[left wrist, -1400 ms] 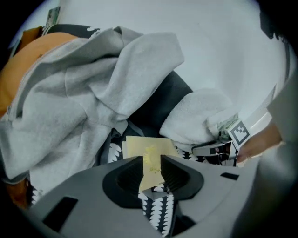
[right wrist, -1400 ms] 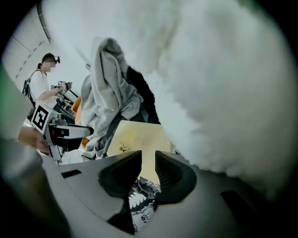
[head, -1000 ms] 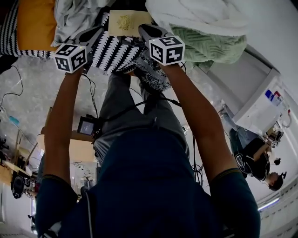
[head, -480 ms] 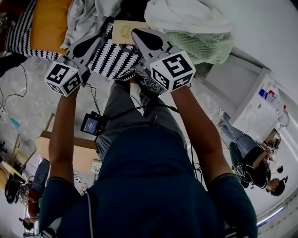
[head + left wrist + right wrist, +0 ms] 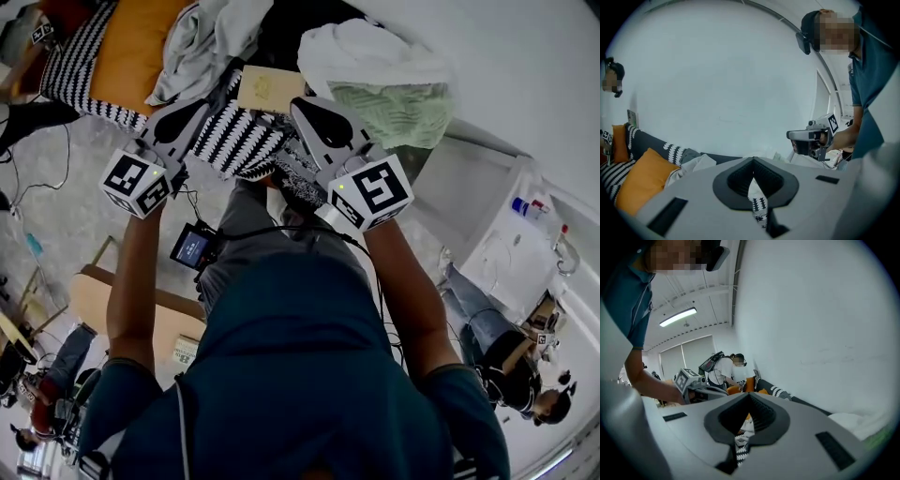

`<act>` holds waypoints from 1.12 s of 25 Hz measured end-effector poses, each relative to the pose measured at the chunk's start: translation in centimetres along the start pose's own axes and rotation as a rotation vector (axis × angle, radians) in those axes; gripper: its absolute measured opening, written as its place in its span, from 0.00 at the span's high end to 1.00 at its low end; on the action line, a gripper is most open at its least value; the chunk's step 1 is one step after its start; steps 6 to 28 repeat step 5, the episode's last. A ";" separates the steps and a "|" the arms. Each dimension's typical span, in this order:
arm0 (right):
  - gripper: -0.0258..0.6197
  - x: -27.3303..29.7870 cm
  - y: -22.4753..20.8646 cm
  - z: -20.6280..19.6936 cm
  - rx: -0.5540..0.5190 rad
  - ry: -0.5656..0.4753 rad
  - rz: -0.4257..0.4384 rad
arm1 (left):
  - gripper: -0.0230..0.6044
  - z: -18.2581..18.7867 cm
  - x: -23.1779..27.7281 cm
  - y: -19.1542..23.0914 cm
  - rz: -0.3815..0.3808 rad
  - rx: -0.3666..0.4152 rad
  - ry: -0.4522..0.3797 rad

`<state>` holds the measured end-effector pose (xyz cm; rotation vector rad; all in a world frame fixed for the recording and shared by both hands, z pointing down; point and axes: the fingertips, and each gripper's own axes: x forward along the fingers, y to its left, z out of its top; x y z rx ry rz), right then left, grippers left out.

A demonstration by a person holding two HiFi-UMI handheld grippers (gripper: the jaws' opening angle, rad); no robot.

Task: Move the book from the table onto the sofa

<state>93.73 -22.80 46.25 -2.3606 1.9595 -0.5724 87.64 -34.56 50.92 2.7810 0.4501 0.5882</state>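
Observation:
The tan book (image 5: 266, 89) lies flat on a black-and-white zigzag cushion (image 5: 234, 139) on the sofa, free of both grippers. My left gripper (image 5: 204, 105) is lifted to the left of the book and nearer me, shut with nothing in it. My right gripper (image 5: 304, 103) hangs just right of the book, also shut and empty. In the left gripper view the jaws (image 5: 753, 161) meet, aimed at a white wall above the sofa. The right gripper view shows the same closed jaws (image 5: 749, 397). Each gripper view catches the other gripper (image 5: 811, 139) (image 5: 693, 383).
An orange cushion (image 5: 131, 52), grey cloth (image 5: 202, 42), a white blanket (image 5: 370, 52) and a green blanket (image 5: 405, 111) crowd the sofa. A white unit (image 5: 506, 248) stands at right. A person (image 5: 511, 370) is low right, another (image 5: 723, 367) by the sofa's far end.
Both grippers have lifted up and back from the book toward me. The book stays lying on the zigzag cushion.

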 end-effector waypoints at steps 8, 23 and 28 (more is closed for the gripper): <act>0.94 -0.6 0.5 0.4 -0.002 0.015 -0.003 | 0.96 -0.5 -1.6 0.9 0.023 -0.036 0.009; 0.94 -0.6 0.5 0.4 -0.002 0.015 -0.003 | 0.96 -0.5 -1.6 0.9 0.023 -0.036 0.009; 0.94 -0.6 0.5 0.4 -0.002 0.015 -0.003 | 0.96 -0.5 -1.6 0.9 0.023 -0.036 0.009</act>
